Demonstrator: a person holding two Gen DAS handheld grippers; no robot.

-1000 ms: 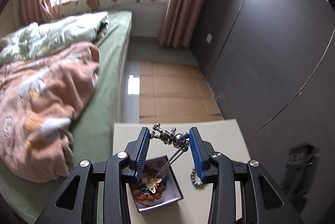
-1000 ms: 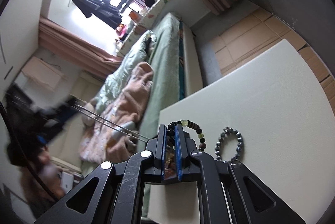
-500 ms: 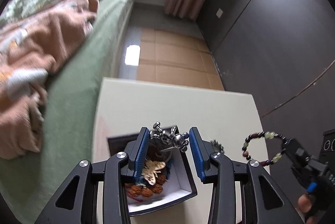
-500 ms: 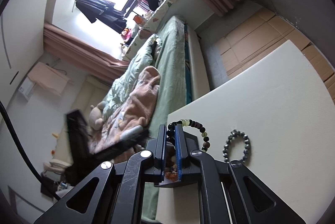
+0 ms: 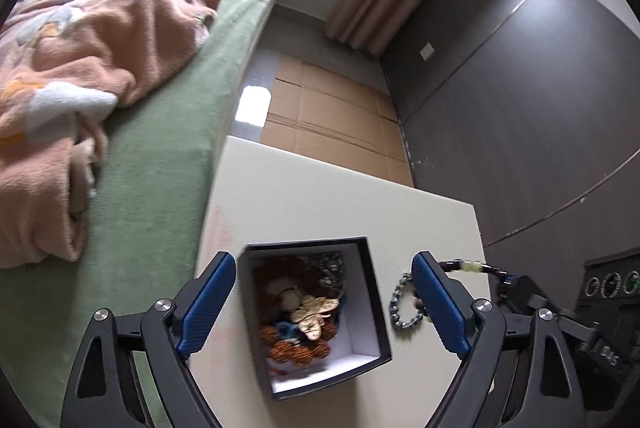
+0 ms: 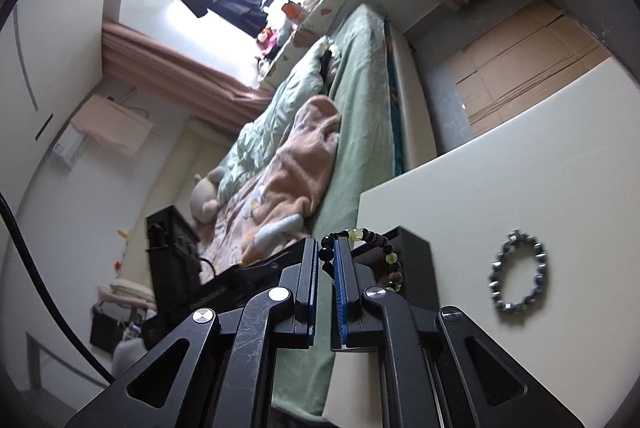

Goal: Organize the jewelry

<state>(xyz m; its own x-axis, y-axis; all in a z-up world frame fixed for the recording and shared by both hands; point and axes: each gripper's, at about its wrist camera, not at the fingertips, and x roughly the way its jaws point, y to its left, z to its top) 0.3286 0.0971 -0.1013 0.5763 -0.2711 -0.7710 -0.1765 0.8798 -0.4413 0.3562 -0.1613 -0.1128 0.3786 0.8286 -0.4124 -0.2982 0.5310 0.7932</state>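
Note:
A black jewelry box point(image 5: 360, 308) with a white lining sits on the cream table point(image 5: 304, 195). It holds several pieces, among them a gold butterfly piece point(image 5: 314, 312) and orange beads. My left gripper point(image 5: 324, 304) is open and empty, its fingers on either side of the box. A grey metal bead bracelet point(image 5: 404, 308) lies on the table right of the box; it also shows in the right wrist view point(image 6: 518, 272). My right gripper point(image 6: 329, 256) is shut on a dark and yellow-green bead bracelet point(image 6: 376, 244), held beside the box point(image 6: 416, 268).
A bed point(image 5: 168, 115) with a green sheet and a peach blanket point(image 5: 80, 67) runs along the table's left side. Cardboard sheets point(image 5: 332, 115) cover the floor beyond the table. A dark cabinet wall point(image 5: 520, 99) stands at the right.
My left gripper has opened wide and let go of the silver bead piece, which is no longer between its fingers. It has tilted down over the box. My right gripper has come closer to the box.

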